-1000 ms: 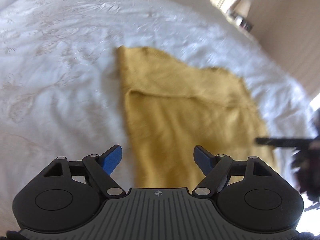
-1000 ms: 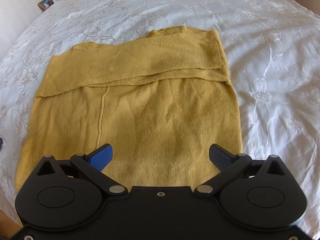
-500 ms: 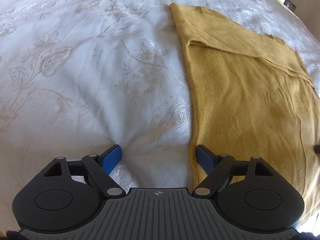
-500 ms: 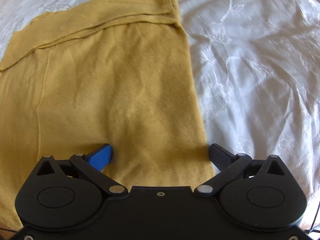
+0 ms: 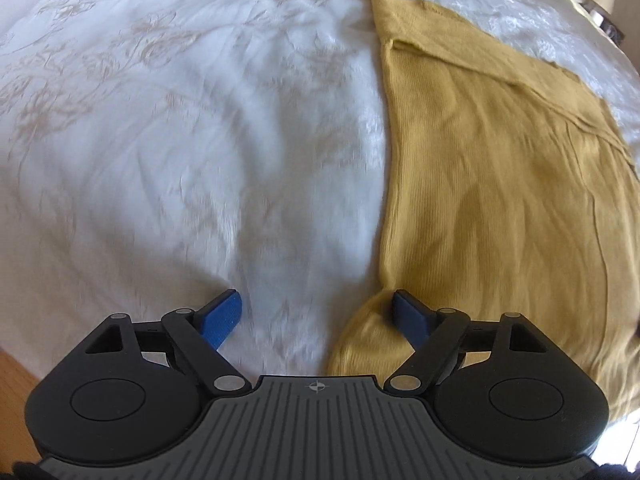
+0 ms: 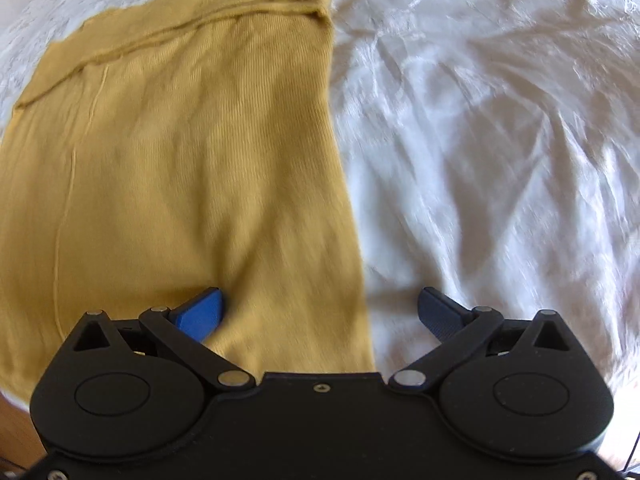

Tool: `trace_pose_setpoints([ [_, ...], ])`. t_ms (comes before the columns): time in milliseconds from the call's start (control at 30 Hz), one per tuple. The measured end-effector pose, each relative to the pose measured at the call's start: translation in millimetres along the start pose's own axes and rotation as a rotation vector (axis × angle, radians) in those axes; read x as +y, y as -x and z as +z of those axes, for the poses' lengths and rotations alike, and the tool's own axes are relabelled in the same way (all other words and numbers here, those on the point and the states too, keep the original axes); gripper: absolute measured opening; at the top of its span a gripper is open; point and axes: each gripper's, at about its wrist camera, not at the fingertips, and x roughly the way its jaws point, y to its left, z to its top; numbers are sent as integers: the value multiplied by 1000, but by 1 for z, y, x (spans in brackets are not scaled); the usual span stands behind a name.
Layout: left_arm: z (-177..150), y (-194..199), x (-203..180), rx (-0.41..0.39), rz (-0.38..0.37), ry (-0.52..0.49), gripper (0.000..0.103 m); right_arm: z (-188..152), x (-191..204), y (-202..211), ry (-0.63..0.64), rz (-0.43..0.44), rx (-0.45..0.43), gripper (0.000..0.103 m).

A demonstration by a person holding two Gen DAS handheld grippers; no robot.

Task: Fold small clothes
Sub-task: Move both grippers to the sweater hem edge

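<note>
The mustard top (image 5: 500, 184) lies flat on the bed (image 5: 180, 140), its far end already turned over in a band. Both grippers point steeply down at its near hem, one at each corner.

The left gripper (image 5: 316, 314) has its jaws wide open, straddling the top's left edge: one pad over bare bedspread, the other on or just over the cloth where the corner bulges up. Nothing is pinched. The right gripper (image 6: 320, 312) is likewise wide open across the top's right edge, one pad over the cloth, the other over the bed; nothing is held there either.

The step in hand looks like taking both near corners for a fold toward the far band. To do it well:
- Set each edge well inside the jaws before closing, so the pads catch knit and not bedspread.
- The knit is soft and may be doubled; grip every layer, or the lower one will trail.
- Close both together and lift evenly, to keep the hem straight.

No containers are in view.
</note>
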Motion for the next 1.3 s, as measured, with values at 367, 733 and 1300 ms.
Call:
trace_pose_setpoints([
  [367, -35, 1, -9, 0, -5, -95, 82, -50, -16, 17, 56, 94, -31, 102],
  [733, -62, 5, -8, -69, -63, -136, 92, -56, -35, 7, 26, 166, -47, 103],
  [1300, -75, 7, -15, -73, -127, -145, 95, -76, -50, 28, -77, 324, -119, 103],
])
